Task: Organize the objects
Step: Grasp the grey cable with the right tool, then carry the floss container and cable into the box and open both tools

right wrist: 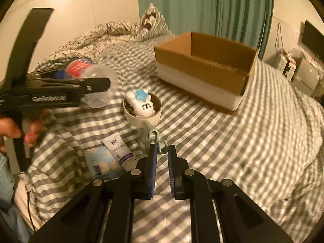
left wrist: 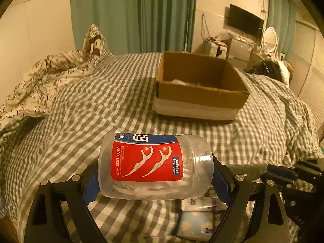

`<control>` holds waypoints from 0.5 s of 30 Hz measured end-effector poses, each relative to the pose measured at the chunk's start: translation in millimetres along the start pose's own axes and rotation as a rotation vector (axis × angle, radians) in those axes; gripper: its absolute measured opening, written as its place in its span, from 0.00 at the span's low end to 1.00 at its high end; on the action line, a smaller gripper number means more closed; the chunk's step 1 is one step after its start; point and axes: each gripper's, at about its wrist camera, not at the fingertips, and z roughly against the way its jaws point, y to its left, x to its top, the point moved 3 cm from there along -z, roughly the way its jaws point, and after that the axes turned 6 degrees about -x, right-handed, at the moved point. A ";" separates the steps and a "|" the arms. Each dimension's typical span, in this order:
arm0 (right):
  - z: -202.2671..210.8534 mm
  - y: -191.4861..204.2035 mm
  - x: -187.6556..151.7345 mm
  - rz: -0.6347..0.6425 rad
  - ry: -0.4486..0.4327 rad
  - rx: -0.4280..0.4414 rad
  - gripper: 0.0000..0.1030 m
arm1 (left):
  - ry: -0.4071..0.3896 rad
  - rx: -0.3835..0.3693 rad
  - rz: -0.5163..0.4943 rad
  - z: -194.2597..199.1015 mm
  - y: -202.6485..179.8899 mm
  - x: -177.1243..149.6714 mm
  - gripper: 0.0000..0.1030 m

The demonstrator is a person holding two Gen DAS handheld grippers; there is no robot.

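Observation:
My left gripper [left wrist: 156, 178] is shut on a clear floss-pick jar [left wrist: 155, 167] with a red label, held sideways above the bed; it also shows in the right wrist view [right wrist: 95, 81]. An open cardboard box [left wrist: 199, 85] stands on the checked bedspread ahead, also in the right wrist view [right wrist: 204, 66]. My right gripper [right wrist: 162, 158] is nearly shut on the grey-green stand [right wrist: 157, 141] of a small round cup-like holder [right wrist: 142, 109] with a white toy in it. A white tube [right wrist: 120, 149] and a blue packet [right wrist: 102, 162] lie to its left.
A rumpled patterned blanket [left wrist: 50, 75] lies at the left of the bed. A dark bag [left wrist: 265, 68] sits past the box at the right. Green curtains [left wrist: 133, 14], a wall TV [left wrist: 245, 21] and a cluttered desk are behind.

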 end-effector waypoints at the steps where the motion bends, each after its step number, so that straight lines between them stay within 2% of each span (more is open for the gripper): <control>1: 6.9 -0.7 1.7 -0.003 -0.014 -0.006 0.09 | -0.009 -0.002 -0.003 4.2 -2.2 2.1 0.89; 7: 49.3 -20.6 13.9 0.001 -0.075 -0.101 0.08 | -0.045 -0.017 -0.010 20.6 -8.3 13.1 0.89; 15: 64.0 -46.0 37.3 0.013 -0.105 -0.169 0.08 | -0.040 -0.060 -0.015 21.2 -15.7 22.4 0.89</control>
